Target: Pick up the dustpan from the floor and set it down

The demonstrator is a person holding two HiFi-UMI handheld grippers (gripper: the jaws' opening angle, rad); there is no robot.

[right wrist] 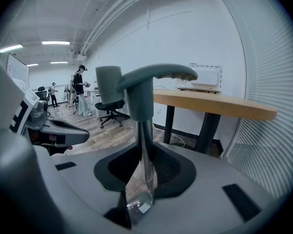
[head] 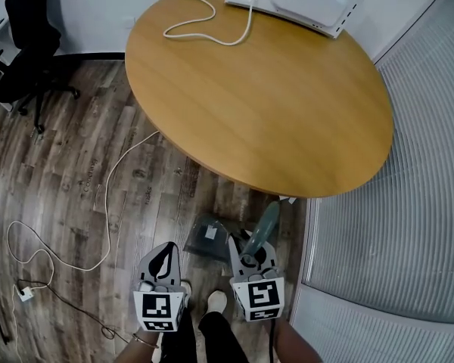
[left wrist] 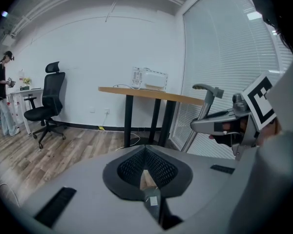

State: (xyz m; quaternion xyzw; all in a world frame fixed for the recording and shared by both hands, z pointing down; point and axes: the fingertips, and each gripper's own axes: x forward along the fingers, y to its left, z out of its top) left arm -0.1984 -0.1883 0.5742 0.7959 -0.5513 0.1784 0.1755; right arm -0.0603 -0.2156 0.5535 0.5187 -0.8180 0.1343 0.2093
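Gripping clear stem of grey-green plastic dustpan (head: 203, 246), right tongs (head: 250, 249) hold it low over wood-plank floor (head: 76, 165), just short of round wooden tabletop (head: 287, 104) rim. Left tongs (head: 163, 262) pinched together, empty. Slatted blinds (head: 408, 203) hem right side; open floor left, crossed by white cable (head: 107, 203). White sticker (head: 210, 233) on pan, print unreadable.

The head view looks steeply down on the table (head: 272, 104), the chair (head: 23, 44), and the left gripper (head: 168, 248) and right gripper (head: 250, 249) at its bottom edge. Each gripper view sits low behind its own jaws, facing that table and chair, with the other gripper at its side. The dustpan (right wrist: 141, 96) handle stands close before the right view's lens.
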